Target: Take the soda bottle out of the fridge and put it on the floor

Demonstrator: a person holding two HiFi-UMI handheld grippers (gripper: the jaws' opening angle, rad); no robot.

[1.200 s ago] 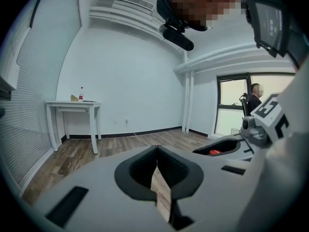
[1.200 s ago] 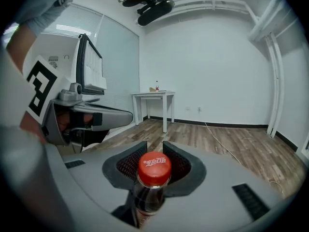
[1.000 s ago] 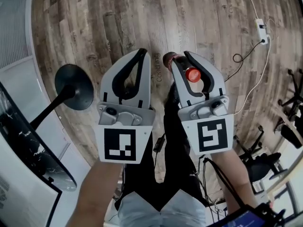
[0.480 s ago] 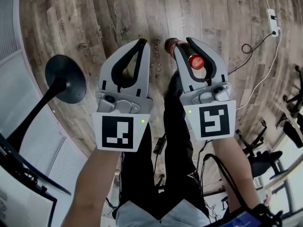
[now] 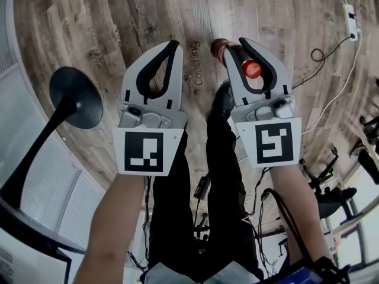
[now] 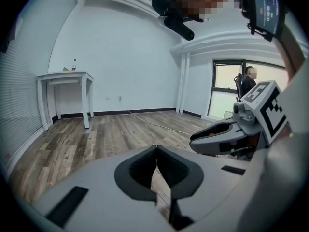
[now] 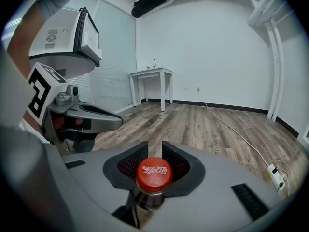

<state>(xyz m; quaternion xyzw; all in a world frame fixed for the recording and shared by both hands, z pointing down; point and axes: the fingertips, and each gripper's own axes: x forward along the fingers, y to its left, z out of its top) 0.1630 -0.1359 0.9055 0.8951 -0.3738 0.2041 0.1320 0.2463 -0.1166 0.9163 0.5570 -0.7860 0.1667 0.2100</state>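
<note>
Grippers: two, the left gripper (image 6: 156, 150) and the right gripper (image 7: 154, 146), side by side, both pointing forward and down over the wooden floor (image 5: 148, 16).
Marker cubes: two, one marker cube (image 5: 147, 152) on the back of each gripper.
Soda bottles: one soda bottle (image 7: 148, 199), dark, with one red cap (image 7: 153, 174).
Left fingers: the fingers (image 6: 140, 170) are closed tip to tip, with nothing between them.
Right fingers: closed on the neck of the soda bottle just under the cap, one finger on each side.
Bottle against the fingers: the cap stands above the two fingers, back from their tips, in the wide part of the opening. The body hangs below them. In the head view the cap shows between the fingers and the body slants away beneath them toward the tips.
Where the bottle is: in the right gripper, over the floor, ahead of the person's legs (image 5: 195, 218), just beside the left gripper and apart from it.
Bottle base and floor: contact cannot be told.
Counters: one white counter (image 7: 152, 73) by the far wall, with a small upright thing (image 7: 154, 62) on it.
Stands: one black round stand (image 5: 74, 96) on the floor at the left.
Power strips: one white power strip (image 5: 350, 13) with a cable (image 5: 331, 93), at the floor's far right.
Other people: one person (image 6: 250, 79), seen through the window in the left gripper view.
</note>
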